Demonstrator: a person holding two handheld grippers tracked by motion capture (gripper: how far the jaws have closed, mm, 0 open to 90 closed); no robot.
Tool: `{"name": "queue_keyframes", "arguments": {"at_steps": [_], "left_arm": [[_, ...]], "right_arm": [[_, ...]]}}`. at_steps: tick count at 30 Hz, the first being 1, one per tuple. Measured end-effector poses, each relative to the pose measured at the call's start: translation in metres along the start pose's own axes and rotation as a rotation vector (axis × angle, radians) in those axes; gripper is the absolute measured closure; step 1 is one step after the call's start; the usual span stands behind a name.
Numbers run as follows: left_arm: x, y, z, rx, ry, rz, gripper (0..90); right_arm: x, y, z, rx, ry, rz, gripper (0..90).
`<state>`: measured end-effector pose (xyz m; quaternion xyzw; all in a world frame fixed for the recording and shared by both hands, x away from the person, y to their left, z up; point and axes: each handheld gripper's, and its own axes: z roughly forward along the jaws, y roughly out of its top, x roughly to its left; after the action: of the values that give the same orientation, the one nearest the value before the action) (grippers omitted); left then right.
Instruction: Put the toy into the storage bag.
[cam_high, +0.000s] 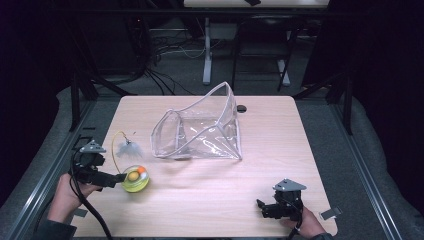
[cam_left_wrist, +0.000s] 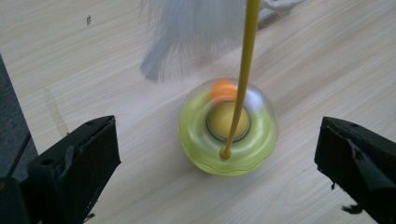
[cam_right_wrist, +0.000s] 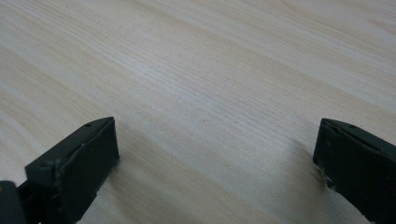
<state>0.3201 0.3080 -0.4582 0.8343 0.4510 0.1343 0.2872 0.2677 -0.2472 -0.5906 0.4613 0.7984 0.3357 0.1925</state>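
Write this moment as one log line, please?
left gripper: jaws open, facing yellow toy | right gripper: jaws open, over bare table | clear bag: untouched

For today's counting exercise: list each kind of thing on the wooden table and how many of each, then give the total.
Clear plastic bag: 1
Yellow-green cat toy with feather wand: 1
Hand-held grippers, left gripper and right gripper: 2
Total: 4
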Motion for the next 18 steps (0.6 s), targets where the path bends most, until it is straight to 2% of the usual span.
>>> {"name": "queue_keyframes", "arguments": {"at_steps": [2,7,9,11,13,17,18], "left_arm": [[0.0,0.003,-0.002,0.005,0.002,0.013,0.0],[0.001,0.012,-0.007,0.006,0.002,0.007,0.1],[0.001,0.017,-0.013,0.019,-0.016,0.017,3.2],[0.0,0.019,-0.015,0.027,-0.011,0.026,4.2],[0.0,0.023,-0.016,0.044,-0.007,0.034,10.9],[0.002,0.032,-0.019,0.068,-0.014,0.057,18.3],[0.003,0.036,-0.022,0.064,-0.014,0.061,24.5]], "right_arm": [[0.0,0.0,0.0,0.0,0.0,0.0,0.0],[0.0,0.0,0.0,0.002,-0.001,0.001,0.0],[0.0,0.0,0.0,0.003,-0.002,0.0,0.0],[0.0,0.0,0.0,0.003,-0.002,0.0,0.0],[0.0,0.0,0.0,0.003,-0.002,0.0,0.0],[0.0,0.0,0.0,0.003,-0.001,0.0,0.0],[0.0,0.0,0.0,0.004,-0.002,0.001,0.0]]}}
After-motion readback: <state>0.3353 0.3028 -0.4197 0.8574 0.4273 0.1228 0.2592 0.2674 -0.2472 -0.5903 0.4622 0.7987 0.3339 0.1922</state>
